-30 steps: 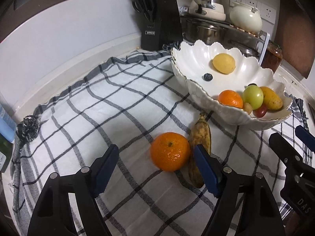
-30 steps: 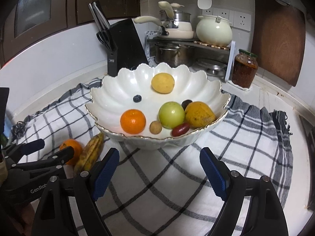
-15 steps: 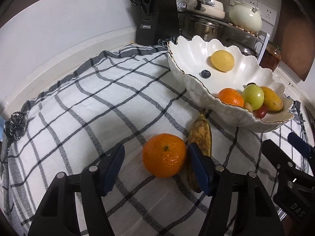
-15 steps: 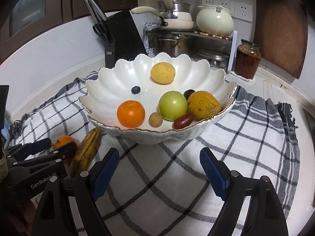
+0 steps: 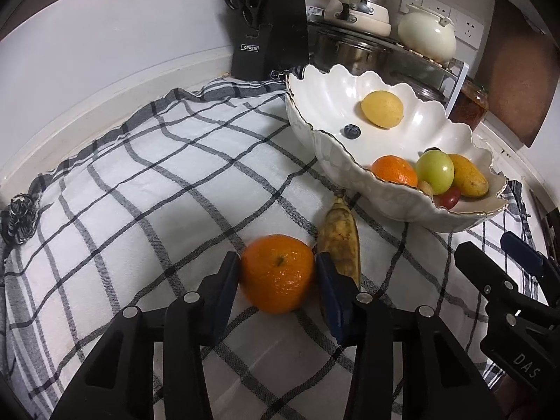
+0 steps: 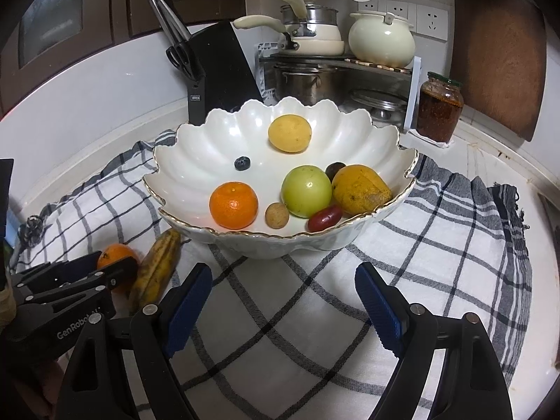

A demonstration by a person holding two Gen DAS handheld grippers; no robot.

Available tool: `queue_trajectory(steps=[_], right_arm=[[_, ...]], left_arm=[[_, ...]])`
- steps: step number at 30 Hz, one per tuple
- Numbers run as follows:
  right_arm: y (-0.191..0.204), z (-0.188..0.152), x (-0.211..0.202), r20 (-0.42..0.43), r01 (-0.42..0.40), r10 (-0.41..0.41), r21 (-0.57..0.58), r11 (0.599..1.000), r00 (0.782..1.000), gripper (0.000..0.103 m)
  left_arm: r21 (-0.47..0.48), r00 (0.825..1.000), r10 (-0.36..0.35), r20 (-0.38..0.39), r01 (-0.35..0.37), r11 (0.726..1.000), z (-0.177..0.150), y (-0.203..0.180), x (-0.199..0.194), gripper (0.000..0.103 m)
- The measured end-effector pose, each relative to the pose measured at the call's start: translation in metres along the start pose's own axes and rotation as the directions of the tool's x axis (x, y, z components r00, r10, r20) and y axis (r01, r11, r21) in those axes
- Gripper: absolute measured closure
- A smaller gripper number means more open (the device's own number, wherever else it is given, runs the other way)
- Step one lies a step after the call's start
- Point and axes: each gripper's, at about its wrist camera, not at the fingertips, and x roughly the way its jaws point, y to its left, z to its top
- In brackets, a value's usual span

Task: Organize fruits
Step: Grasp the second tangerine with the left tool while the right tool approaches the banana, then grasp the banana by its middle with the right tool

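Note:
An orange (image 5: pixel 277 273) lies on the checked cloth beside a spotted banana (image 5: pixel 341 241). My left gripper (image 5: pixel 278 276) is shut on the orange, one pad against each side of it. In the right wrist view the orange (image 6: pixel 113 255) and banana (image 6: pixel 155 269) lie at the lower left, behind the left gripper's fingers (image 6: pixel 87 280). The white scalloped bowl (image 6: pixel 196 147) holds another orange (image 6: pixel 233 204), a green apple (image 6: pixel 307 190), a mango (image 6: pixel 360 189), a yellow fruit (image 6: pixel 289 133) and small fruits. My right gripper (image 6: pixel 283 301) is open and empty in front of the bowl.
A black knife block (image 6: pixel 217 73), stacked pots on a rack (image 6: pixel 308 70), a cream pot (image 6: pixel 381 38), a jar (image 6: pixel 439 106) and a wooden board (image 6: pixel 497 52) stand behind the bowl. The wall runs along the cloth's left edge.
My left gripper moved forward around the orange and closed on it. The right gripper moved slightly closer to the bowl and stayed open.

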Motion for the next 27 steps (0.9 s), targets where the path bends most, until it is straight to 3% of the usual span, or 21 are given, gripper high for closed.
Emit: queue_trajectory(steps=[15,27], right_arm=[[0.034,-0.001,-0.018,0.033,-0.061,0.063,-0.074,0.995,0.997,0.018],[0.080,-0.006,-0.011,0.009,-0.144,0.148,-0.167,0.975,0.989,0.018]], left_arm=[[-0.018,0.994,0.110,0.021,-0.109,0.994,-0.020,0.035,-0.046,0.059],[-0.140,0.983,0.182,0.003,-0.180,0.974,-0.048,0.076,-0.066,0.059]])
